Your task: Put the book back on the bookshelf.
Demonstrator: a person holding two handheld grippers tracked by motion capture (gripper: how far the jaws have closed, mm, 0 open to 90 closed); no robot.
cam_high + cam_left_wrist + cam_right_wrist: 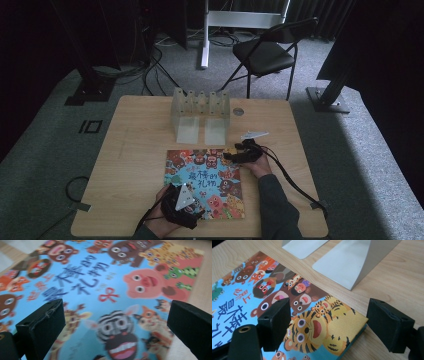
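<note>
With both grippers, left [186, 197] and right [231, 155], spread apart over it, the thin, glossy book [206, 183] likely handles light and slippery; pinch its corner.

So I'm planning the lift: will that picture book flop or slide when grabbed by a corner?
The picture book lies flat with a visibly thick edge, so probably fairly stiff. Its cover looks glossy, so the open right gripper might slip or push it across the table.
</note>
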